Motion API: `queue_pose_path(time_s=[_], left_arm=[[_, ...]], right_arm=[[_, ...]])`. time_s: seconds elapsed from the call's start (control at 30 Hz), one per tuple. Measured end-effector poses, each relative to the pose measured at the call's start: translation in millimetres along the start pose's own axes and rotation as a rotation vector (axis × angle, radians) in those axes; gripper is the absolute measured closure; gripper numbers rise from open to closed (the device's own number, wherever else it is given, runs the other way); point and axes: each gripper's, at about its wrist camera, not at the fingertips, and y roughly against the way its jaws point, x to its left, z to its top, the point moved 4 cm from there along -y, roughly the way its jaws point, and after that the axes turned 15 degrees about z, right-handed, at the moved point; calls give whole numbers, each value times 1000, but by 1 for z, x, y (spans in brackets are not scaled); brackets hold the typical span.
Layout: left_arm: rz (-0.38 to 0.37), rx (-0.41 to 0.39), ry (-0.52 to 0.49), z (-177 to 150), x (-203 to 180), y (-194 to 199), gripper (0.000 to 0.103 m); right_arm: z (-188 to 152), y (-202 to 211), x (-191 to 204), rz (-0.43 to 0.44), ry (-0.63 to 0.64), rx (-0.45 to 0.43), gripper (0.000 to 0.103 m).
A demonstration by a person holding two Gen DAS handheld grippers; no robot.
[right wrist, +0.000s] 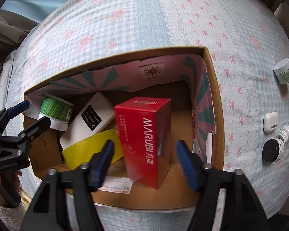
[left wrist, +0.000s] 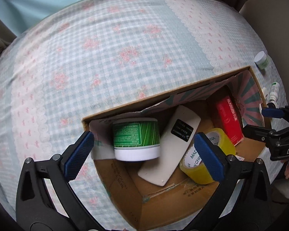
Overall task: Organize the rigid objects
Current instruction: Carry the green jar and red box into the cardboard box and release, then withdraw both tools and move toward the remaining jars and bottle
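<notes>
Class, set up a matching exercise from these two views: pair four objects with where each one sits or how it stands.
Things:
1. red carton
2. green tub
3. small white-lidded jar
4. right tongs

Descriptions:
A. on the bedsheet, outside the box
B. on its side at the box's left end
C. open, nothing gripped
D. inside the box, between blue pads

Pairs: 1-D, 2-B, 3-A, 4-C

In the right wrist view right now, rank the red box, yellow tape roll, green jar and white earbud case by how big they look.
1. red box, nearest the camera, so flattered
2. yellow tape roll, partly hidden
3. green jar
4. white earbud case

Tape and jar are close; their order is unsure.
</notes>
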Motion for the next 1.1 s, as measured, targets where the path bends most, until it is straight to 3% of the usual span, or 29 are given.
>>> queue_pose_path(time_s=[0.03,0.3,0.6,0.73,0.8,0.93,1.1], left_arm=[[2,6,10,-1,4,3,0],[14,32,51,-27,25,29,0],[34,-28,89,-25,38,86,0],[90,-26,78,-31,39,109,0],[122,-13,110,-37,44,118,0],[69,-27,221,-55,53,147,0],[96,-65,245,-78,49,181,0]], right_arm=[[0,6,0,13,-11,-25,0],[-18,37,3,12,-29,-59,0],[-16,85,30,-9,28,-122,0],[-28,102,38,-50,64,-121,0],[-38,114,43,-58,82,-140,0],[-55,143,51,-89,99,-220,0],[-71,174,54,-133,131,-256,0]])
